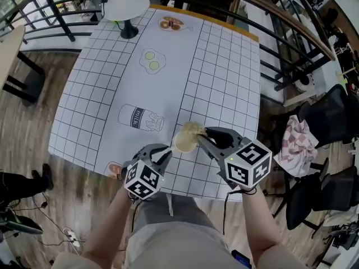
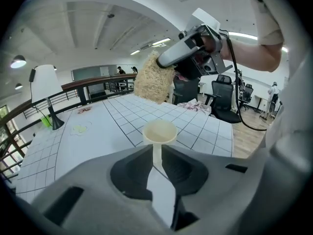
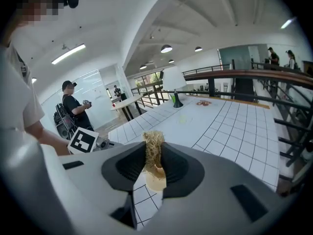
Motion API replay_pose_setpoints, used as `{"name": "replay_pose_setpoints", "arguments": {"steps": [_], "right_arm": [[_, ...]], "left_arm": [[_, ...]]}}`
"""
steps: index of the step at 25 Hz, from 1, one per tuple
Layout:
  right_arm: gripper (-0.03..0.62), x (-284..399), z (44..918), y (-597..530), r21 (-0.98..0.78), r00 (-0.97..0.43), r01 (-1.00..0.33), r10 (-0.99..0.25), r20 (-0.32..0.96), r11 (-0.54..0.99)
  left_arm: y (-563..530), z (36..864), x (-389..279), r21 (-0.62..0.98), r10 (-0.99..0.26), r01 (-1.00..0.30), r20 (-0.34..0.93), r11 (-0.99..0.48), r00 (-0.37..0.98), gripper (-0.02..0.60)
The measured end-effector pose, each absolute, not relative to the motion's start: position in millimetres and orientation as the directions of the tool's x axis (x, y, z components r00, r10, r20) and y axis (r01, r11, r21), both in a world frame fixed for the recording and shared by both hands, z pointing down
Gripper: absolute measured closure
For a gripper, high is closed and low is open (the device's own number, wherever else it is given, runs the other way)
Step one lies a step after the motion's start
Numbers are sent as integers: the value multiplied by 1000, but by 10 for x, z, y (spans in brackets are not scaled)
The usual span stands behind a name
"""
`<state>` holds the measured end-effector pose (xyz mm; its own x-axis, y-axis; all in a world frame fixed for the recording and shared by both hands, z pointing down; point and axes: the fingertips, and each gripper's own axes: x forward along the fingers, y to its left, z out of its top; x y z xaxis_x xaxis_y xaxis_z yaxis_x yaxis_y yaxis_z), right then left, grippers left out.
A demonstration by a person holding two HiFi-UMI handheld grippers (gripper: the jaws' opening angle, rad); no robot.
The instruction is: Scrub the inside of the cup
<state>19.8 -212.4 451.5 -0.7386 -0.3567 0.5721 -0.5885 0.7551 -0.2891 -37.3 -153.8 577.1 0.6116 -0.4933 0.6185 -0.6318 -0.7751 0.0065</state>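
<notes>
A small cream cup hangs over the near edge of the table, and my left gripper is shut on its handle. In the left gripper view the cup stands upright just past the jaws, its mouth facing up. My right gripper is shut on a straw-coloured fibrous scrubber, which sits at the cup's far rim. The same scrubber hangs above and behind the cup in the left gripper view. Between the right gripper's jaws the scrubber is squeezed, with the cup just below it.
The table carries a white cloth with a black grid and printed food pictures. A white lamp stands at its far left. A railing runs behind, and black office chairs with a pink-white cloth stand to the right. A person in black stands far off.
</notes>
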Motion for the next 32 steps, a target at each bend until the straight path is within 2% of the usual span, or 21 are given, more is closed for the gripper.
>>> {"name": "replay_pose_setpoints", "arguments": {"steps": [4,9,14,18,23,32], "right_arm": [[500,213,4119,-2134,-256,-747,-607,-429,508,753],[500,193,3613,-2172,-180,-748,-620,-505,431,764],[500,242,3183,-2106,-135,-749,-636,-565,347,760],[500,314,2706,-2002,-109,-758,-640,-601,254,761],[500,194,2206,-2101,-30,-750,-656,-647,139,754],[500,360,1440,-1808,74,-723,-690,-690,-26,720]], "left_arm": [[-1592,5283,-507,42,-561,-682,534,-730,633,518],[-1761,4532,-646,-90,-634,-679,464,-729,618,520],[-1822,3649,-605,-178,-688,-672,324,-719,650,546],[-1764,2953,-530,-175,-713,-692,196,-701,673,554],[-1907,2333,-785,-230,-784,-756,59,-613,618,568],[-1647,1656,-749,-256,-750,-728,-17,-636,661,568]]}}
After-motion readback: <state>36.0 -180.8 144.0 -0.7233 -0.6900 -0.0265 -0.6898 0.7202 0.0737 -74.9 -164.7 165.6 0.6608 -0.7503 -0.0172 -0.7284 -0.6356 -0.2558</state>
